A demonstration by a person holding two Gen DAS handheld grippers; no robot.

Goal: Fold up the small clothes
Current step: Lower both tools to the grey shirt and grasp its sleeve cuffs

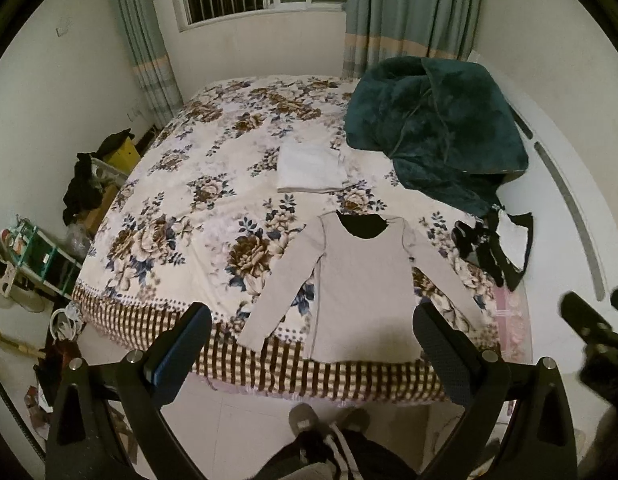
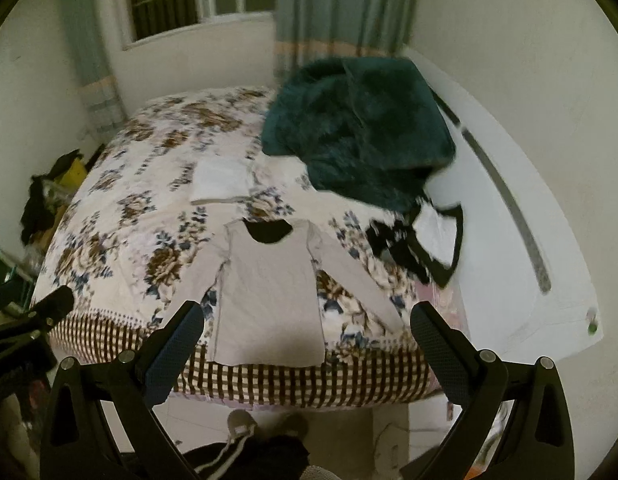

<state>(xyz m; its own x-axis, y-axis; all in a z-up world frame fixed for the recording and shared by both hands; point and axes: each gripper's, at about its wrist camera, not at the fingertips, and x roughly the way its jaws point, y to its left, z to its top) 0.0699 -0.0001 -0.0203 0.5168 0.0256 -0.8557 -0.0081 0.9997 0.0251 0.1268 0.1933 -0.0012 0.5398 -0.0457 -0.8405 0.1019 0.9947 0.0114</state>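
Observation:
A beige long-sleeved top lies flat on the floral bed near its front edge, neck away from me, sleeves spread; it also shows in the right wrist view. My left gripper is open and empty, held above and in front of the top's hem. My right gripper is open and empty, also held short of the bed; it shows blurred at the right edge of the left wrist view. A folded white garment lies farther back. A black and white pile of clothes lies at the right.
A dark green plush blanket is heaped at the bed's far right by the white headboard. Cluttered shelves and boxes stand left of the bed. My shoes stand on the tiled floor at the bed's foot.

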